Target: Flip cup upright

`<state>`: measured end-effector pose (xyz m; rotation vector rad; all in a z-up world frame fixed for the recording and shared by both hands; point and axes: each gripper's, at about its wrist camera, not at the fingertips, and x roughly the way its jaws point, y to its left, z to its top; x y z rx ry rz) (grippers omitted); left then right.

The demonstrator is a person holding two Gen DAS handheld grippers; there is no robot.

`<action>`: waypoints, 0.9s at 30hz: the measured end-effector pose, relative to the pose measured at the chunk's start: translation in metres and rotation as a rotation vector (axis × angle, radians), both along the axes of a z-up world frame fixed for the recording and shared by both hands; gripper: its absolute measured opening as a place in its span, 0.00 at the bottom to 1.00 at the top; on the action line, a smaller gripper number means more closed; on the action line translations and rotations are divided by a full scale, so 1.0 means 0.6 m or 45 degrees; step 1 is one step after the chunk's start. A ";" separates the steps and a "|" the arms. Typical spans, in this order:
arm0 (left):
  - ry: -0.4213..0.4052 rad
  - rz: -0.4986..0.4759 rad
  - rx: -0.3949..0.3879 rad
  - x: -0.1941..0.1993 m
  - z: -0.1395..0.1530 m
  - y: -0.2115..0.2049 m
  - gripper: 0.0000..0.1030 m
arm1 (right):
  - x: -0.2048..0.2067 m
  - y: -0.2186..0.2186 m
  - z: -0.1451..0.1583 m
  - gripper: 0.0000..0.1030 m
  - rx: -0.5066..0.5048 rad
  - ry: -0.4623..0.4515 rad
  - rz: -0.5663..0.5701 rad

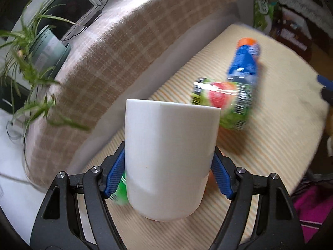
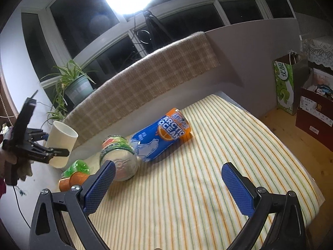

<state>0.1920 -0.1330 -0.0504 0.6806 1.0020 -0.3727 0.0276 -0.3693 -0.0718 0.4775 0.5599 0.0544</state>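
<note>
1. Clamping the white cup (image 1: 170, 162) in my left tool (image 1: 168, 177), I hold it upright above the striped bed (image 2: 208, 166).
2. My right tool (image 2: 168, 185) hangs spread apart, empty, near the blue bottle (image 2: 158, 137).

Layout of the striped cloth (image 2: 218, 156) as we see it from the two wrist cameras.

We find the cup (image 2: 61, 143) held off the cloth at its left end, rim upward, between the pads of the left gripper (image 1: 167, 166). The Arctic Ocean bottle (image 2: 158, 139) lies on the cloth, a second container (image 2: 118, 156) touching its near-left end; the potted plant (image 2: 77, 87) stands behind the plaid backrest (image 2: 145, 87).
</note>
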 end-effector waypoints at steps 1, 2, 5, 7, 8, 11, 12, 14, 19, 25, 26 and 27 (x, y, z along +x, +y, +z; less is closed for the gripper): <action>0.008 0.004 -0.024 -0.013 0.012 0.010 0.75 | -0.005 0.001 0.002 1.00 -0.002 -0.004 0.003; 0.012 0.015 -0.050 -0.027 0.022 0.009 0.75 | -0.011 0.002 0.005 1.00 -0.003 -0.009 0.007; 0.053 0.054 -0.154 -0.075 0.051 0.026 0.75 | -0.030 0.005 0.013 1.00 -0.008 -0.023 0.015; 0.096 0.097 -0.250 -0.110 0.057 0.028 0.75 | -0.044 0.005 0.015 1.00 -0.015 -0.026 0.020; 0.115 0.112 -0.295 -0.123 0.073 0.040 0.75 | -0.049 0.006 0.016 1.00 -0.017 -0.024 0.022; 0.202 0.186 -0.457 -0.144 0.050 0.051 0.75 | -0.067 0.007 0.016 1.00 -0.029 -0.013 0.031; 0.232 0.207 -0.501 -0.148 0.046 0.056 0.75 | -0.072 0.007 0.017 1.00 -0.034 -0.013 0.032; 0.279 0.241 -0.560 -0.161 0.019 0.057 0.75 | -0.082 0.006 0.019 1.00 -0.047 -0.012 0.029; 0.382 0.348 -0.706 -0.171 -0.037 0.065 0.75 | -0.097 0.006 0.019 1.00 -0.068 0.011 0.023; 0.402 0.441 -0.799 -0.173 -0.059 0.085 0.75 | -0.103 0.026 0.023 1.00 -0.103 0.023 0.048; 0.405 0.449 -0.802 -0.172 -0.062 0.088 0.75 | -0.103 0.031 0.025 1.00 -0.109 0.022 0.054; 0.406 0.456 -0.804 -0.173 -0.065 0.091 0.75 | -0.103 0.036 0.026 1.00 -0.113 0.022 0.059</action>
